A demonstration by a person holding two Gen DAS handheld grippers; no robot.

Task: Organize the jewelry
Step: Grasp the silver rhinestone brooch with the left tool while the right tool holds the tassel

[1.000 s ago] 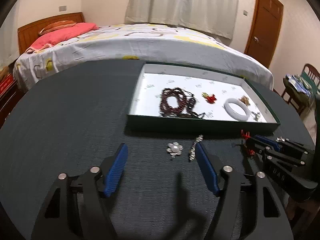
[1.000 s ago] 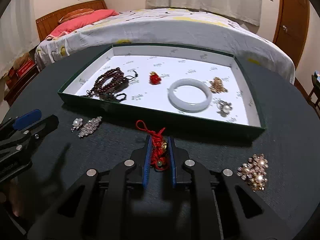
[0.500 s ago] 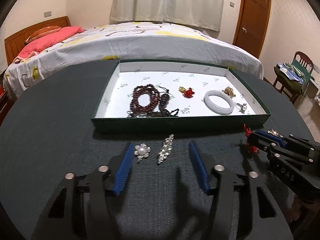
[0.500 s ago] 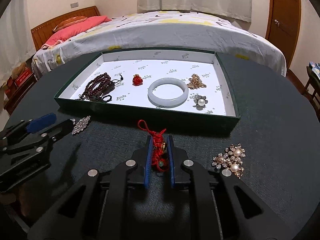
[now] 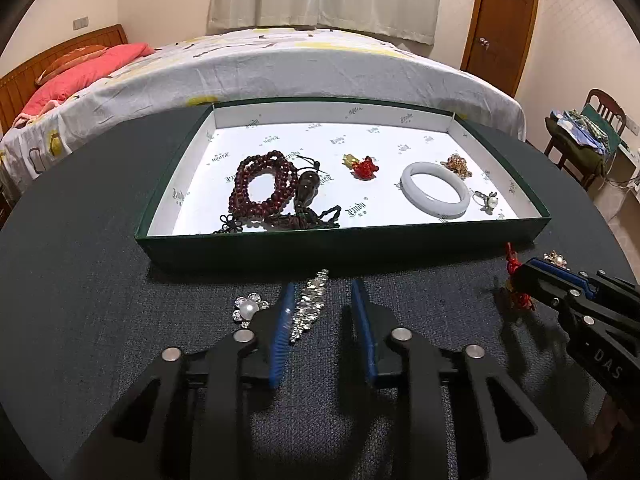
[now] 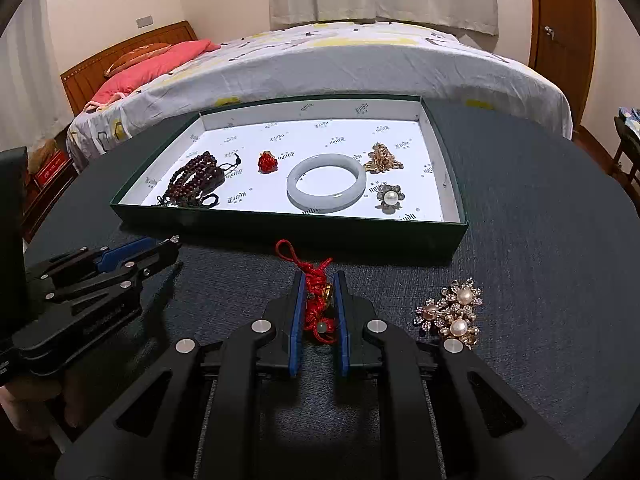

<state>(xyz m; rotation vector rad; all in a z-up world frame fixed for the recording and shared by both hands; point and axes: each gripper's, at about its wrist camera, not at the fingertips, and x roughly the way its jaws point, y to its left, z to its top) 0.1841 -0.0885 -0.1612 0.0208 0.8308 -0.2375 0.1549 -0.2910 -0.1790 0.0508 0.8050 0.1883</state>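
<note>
Both grippers address loose jewelry in front of the shallow green white-lined tray (image 5: 344, 242).

The left gripper (image 5: 322, 304) straddles the long silver rhinestone brooch (image 5: 310, 303) on the dark round table (image 5: 80, 280), jaws apart, likely to pinch it lengthwise. The right gripper (image 6: 318, 300) is clenched on the red knotted cord charm (image 6: 316, 300), apparently for transfer into the tray.

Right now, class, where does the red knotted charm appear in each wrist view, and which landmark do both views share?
Left wrist view: red knotted charm far right, at the right gripper's tip.
Right wrist view: red knotted charm bottom centre, between the gripper's blue pads.
Shared landmark: white bangle in the green tray.
</note>
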